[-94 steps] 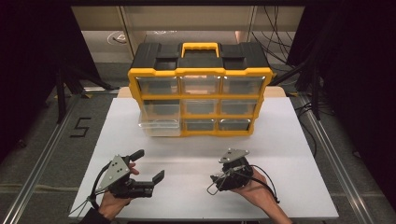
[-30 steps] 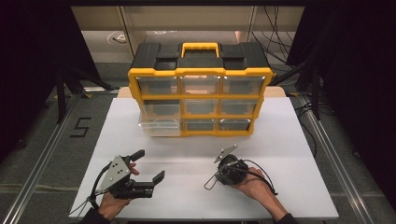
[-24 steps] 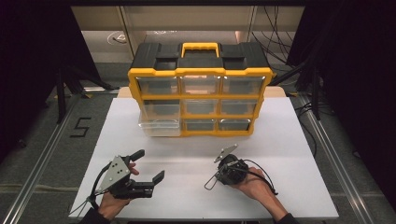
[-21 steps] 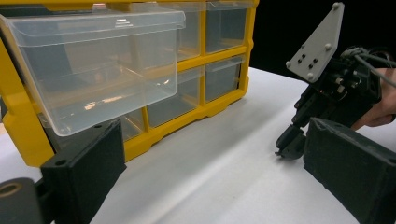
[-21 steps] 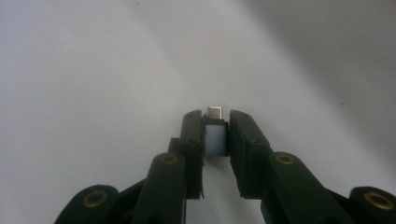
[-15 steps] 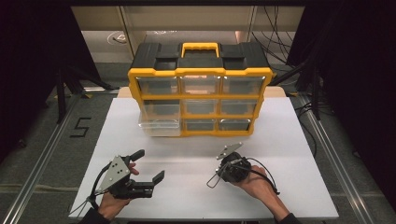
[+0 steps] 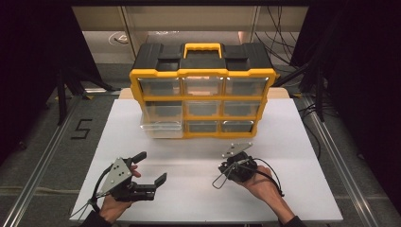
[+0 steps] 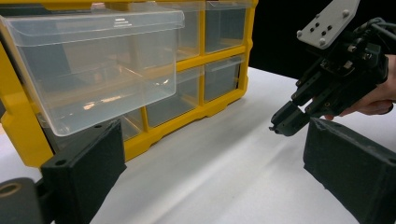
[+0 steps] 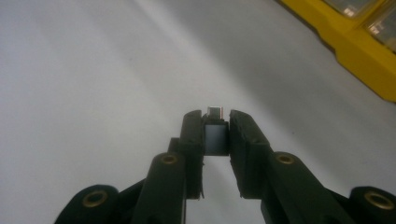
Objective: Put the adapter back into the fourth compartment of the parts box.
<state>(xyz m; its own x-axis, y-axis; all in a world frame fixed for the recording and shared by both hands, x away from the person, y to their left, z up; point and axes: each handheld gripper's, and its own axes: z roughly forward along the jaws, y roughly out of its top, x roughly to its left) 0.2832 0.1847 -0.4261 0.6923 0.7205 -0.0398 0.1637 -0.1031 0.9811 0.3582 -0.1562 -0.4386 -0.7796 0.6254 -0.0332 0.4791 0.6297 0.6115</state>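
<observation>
A yellow and black drawer organizer [image 7: 201, 90] stands at the back of the white table [image 7: 293, 142]. One clear drawer [image 7: 162, 119] on its left side is pulled out, and it looms close in the left gripper view [image 8: 102, 70]. My left gripper [image 7: 152, 166] rests open near the front left with nothing between its wide-apart pads [image 8: 88, 172]. My right gripper [image 7: 227, 169] hovers at the front right, tilted down toward the table. Its jaws are shut on a small grey block [image 9: 215, 135] with a metallic end. The left gripper view shows the right gripper [image 8: 286, 122] from the side.
The other clear drawers [image 7: 222, 109] sit closed in the organizer. Metal rails [image 7: 42, 156] run along both sides of the table, and cables [image 7: 312, 109] trail at the back right. Bare white tabletop lies between the grippers and the organizer.
Since the earliest frame my right gripper has tipped nose-down with its grey plate raised, then drifted slightly to the right. The left gripper has stayed put.
</observation>
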